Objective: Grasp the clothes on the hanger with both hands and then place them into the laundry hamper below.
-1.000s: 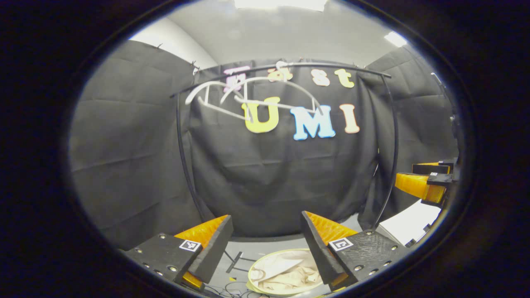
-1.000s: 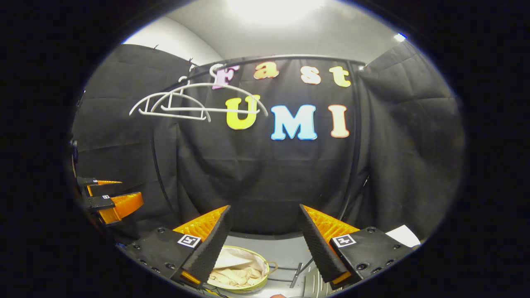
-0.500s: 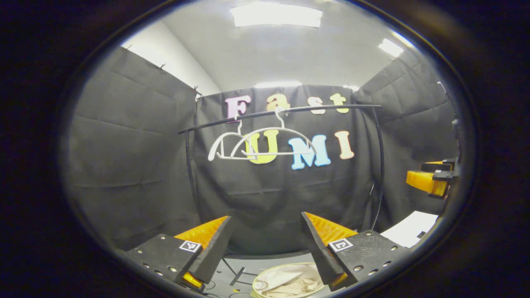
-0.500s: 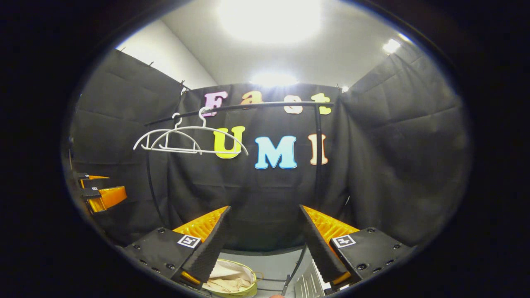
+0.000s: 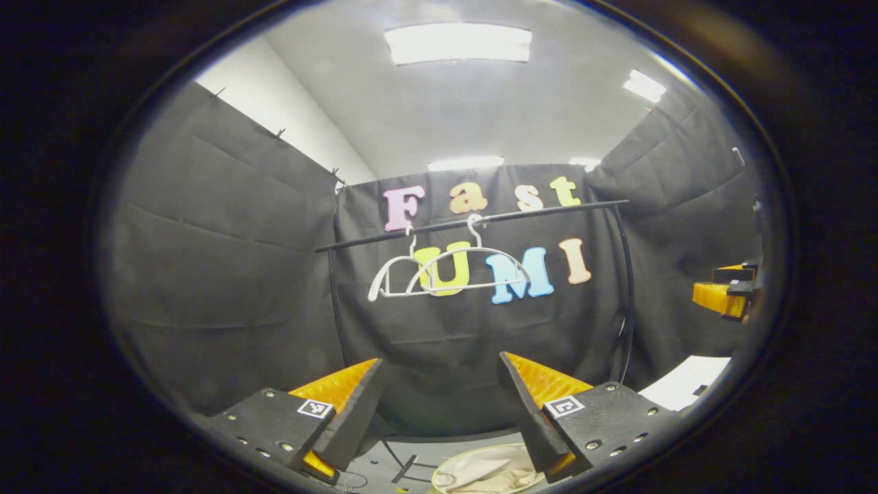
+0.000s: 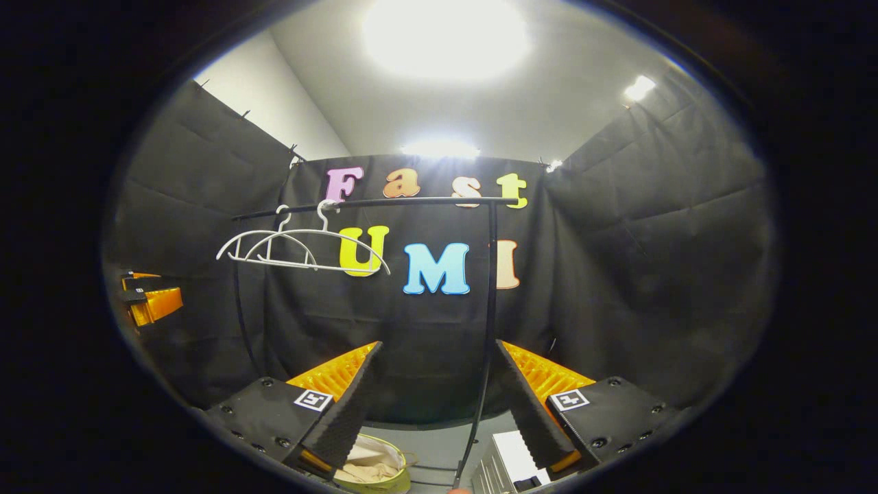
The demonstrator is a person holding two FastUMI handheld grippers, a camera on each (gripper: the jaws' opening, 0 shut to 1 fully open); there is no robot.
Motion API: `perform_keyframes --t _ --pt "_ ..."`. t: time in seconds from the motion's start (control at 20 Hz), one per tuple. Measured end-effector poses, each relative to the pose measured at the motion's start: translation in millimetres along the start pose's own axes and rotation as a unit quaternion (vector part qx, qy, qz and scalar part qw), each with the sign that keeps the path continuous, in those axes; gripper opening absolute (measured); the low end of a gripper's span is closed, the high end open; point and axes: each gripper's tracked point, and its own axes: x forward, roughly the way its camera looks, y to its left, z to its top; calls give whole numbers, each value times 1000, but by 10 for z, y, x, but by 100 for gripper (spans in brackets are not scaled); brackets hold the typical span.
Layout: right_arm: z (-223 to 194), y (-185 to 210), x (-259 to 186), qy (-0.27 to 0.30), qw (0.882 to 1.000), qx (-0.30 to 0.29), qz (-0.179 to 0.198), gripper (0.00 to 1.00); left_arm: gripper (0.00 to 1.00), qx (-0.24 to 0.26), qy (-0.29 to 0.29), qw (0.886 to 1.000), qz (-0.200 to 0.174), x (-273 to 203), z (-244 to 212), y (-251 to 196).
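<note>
My left gripper (image 5: 439, 384) has its jaws spread wide with nothing between them, and so does my right gripper (image 6: 439, 384). The beige clothes (image 5: 490, 473) lie in the laundry hamper (image 6: 374, 480) on the floor, below and beyond both sets of jaws, well apart from them. Two bare white hangers (image 6: 302, 250) hang on the black rail (image 5: 480, 219) ahead.

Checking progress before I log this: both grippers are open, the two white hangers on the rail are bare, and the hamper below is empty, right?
Not quite: the hamper holds beige cloth, as the right gripper view shows. Both grippers are open, and the hangers on the rail are bare.
</note>
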Motion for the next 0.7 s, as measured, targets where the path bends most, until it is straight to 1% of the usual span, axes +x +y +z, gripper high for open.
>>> perform_keyframes --t 0.15,0.2,0.35,0.4,0.45,0.6,0.65,0.7 --pt "-10 -74 -86 -3 1000 -8 -8 99 96 -2 -5 1000 2 -16 17 15" --pt "-12 -98 -109 -3 1000 -9 -10 96 96 -5 -4 1000 2 -26 14 -4" --pt "-42 -122 -112 0 1000 -5 -12 96 96 0 -2 1000 4 -78 15 15" --pt "-47 -118 -112 1 1000 -3 -10 99 96 -1 -4 1000 3 -78 21 13" --pt "-40 -115 -101 2 1000 -1 -10 96 96 -2 -6 1000 2 -82 17 7" --pt "7 -116 -68 -5 1000 0 -11 96 96 -4 -9 1000 0 -87 15 13" --pt "20 -102 -57 -5 1000 -2 -9 99 96 -5 -9 1000 0 -98 13 12" --pt "34 -95 -51 -8 1000 -4 -8 99 96 -7 -10 1000 1 -99 18 13"
